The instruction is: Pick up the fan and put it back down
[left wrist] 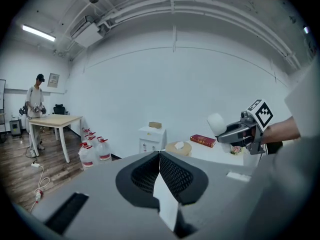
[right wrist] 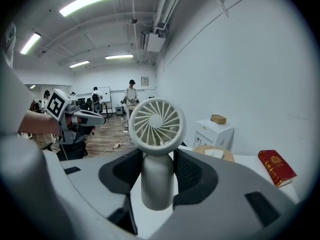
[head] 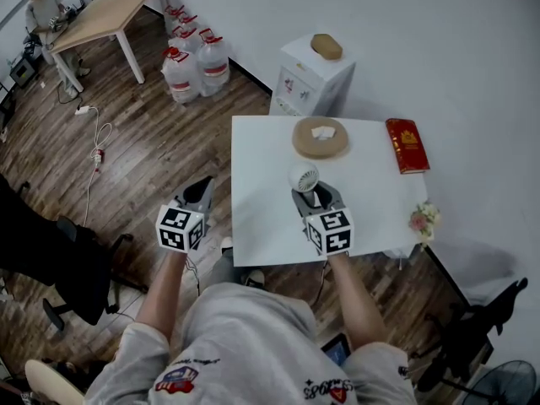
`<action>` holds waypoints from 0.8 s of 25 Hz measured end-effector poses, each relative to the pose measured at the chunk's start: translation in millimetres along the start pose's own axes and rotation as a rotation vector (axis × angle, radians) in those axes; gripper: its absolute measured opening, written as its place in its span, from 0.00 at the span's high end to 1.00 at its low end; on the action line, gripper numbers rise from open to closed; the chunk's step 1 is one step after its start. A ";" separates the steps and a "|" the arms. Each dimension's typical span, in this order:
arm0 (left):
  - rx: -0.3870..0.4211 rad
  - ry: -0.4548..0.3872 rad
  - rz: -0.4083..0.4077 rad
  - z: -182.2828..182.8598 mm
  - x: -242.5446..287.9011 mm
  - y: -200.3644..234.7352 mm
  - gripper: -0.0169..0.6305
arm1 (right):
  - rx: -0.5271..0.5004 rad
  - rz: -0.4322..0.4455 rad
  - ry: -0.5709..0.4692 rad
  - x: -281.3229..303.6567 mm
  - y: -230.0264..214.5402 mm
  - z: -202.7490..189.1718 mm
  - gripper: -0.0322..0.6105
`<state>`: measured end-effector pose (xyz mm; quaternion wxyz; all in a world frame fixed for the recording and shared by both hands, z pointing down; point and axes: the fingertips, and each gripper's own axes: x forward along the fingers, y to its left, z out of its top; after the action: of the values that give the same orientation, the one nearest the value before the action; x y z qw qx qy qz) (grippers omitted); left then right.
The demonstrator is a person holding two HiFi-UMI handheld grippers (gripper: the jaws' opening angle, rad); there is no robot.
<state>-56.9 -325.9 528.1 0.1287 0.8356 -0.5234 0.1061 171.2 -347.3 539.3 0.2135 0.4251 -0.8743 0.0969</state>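
Head view – fan: the small white fan point(head: 304, 177) stood upright in the right hand-held gripper point(head: 314, 199), over the middle of the white table point(head: 261, 201) and, by my reading, lifted clear of it.
Head view – left side: the left hand-held gripper point(head: 198, 194) hung off the table's left edge, over the wooden floor, holding nothing.
Head view – neighbours: a round tissue holder point(head: 320, 137) lay just beyond the fan, a red book point(head: 407, 145) sat at the far right, and a posy of flowers point(head: 423, 219) was at the right edge.
Head view – writing: the book cover carried gold print too small to read. Lettering on the person's shirt seemed to read SPORTS. Each marker cube showed only black-and-white squares.
Left gripper view – jaws: the jaws were pressed together with nothing between them. The fan showed across the way, above table level.
Left gripper view – writing: none was legible on the book or the water jugs point(left wrist: 92, 151).
Right gripper view – jaws: the jaws pinched the fan's round handle below the grille, and the handle's foot hung free beneath them.
Right gripper view – writing: no brand was visible on the grille or handle.
Risk – slip: the smooth, round handle could swivel or slide between the pads if the hand tilted on the way down.
Risk – tipping: the heavy head on a narrow foot could topple if released before the base sat flat.
Risk – collision: setting it down too far forward could knock the tissue holder.
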 end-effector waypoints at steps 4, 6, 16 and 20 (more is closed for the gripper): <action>0.015 -0.018 -0.032 8.7 7.1 -17.5 0.97 | 0.005 -0.043 -0.069 -29.1 -11.4 18.9 0.65; 0.022 -0.021 -0.048 10.6 10.2 -23.5 0.97 | 0.001 -0.053 -0.081 -36.9 -13.2 21.7 0.65; 0.030 0.006 -0.108 3.9 28.0 -49.9 0.97 | 0.062 -0.081 -0.047 -55.1 -30.8 -5.2 0.65; 0.024 0.026 -0.126 -3.4 37.9 -54.5 0.97 | 0.081 -0.110 -0.007 -56.5 -43.1 -22.5 0.65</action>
<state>8.5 -334.0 537.5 0.1320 0.8670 -0.4666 0.1150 242.4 -326.4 533.1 0.1981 0.4810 -0.8458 0.1187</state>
